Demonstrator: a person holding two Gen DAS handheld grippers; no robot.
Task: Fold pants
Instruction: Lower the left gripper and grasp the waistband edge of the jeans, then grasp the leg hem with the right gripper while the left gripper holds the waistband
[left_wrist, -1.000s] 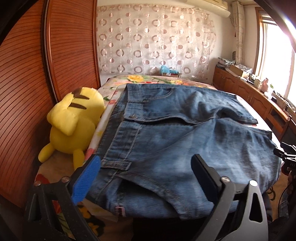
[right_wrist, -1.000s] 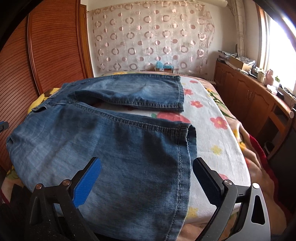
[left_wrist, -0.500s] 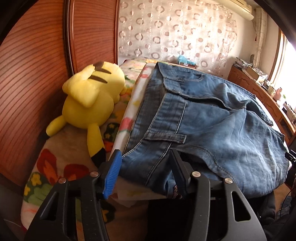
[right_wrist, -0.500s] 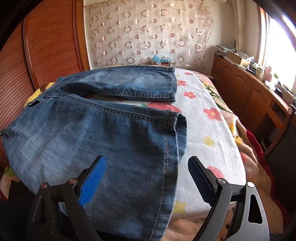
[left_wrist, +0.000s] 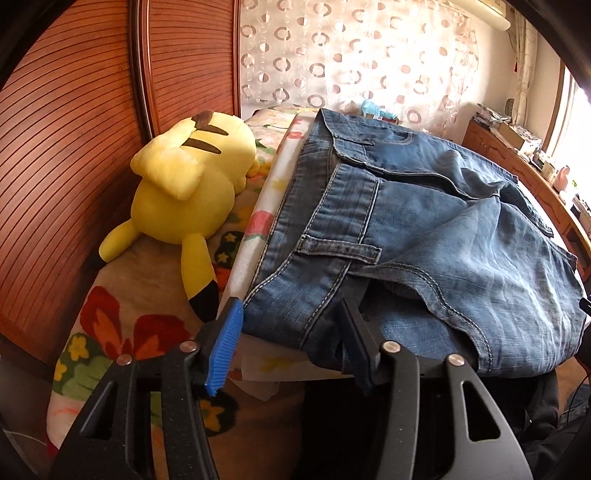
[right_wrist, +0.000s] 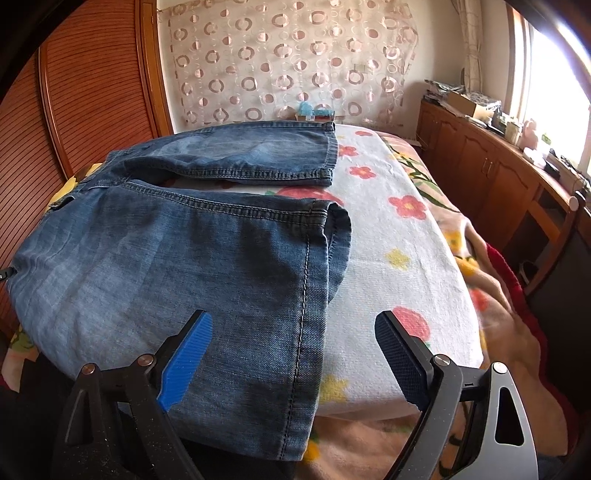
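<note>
The left gripper (left_wrist: 291, 332) is closing its fingers around the jeans (left_wrist: 406, 229) waistband corner; the right gripper (right_wrist: 291, 347), wide open and empty, must next pinch the hem beside it.

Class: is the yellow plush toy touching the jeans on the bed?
Apart. The left wrist view shows the plush toy lying beside the jeans, with a strip of flowered bedding between them.
</note>
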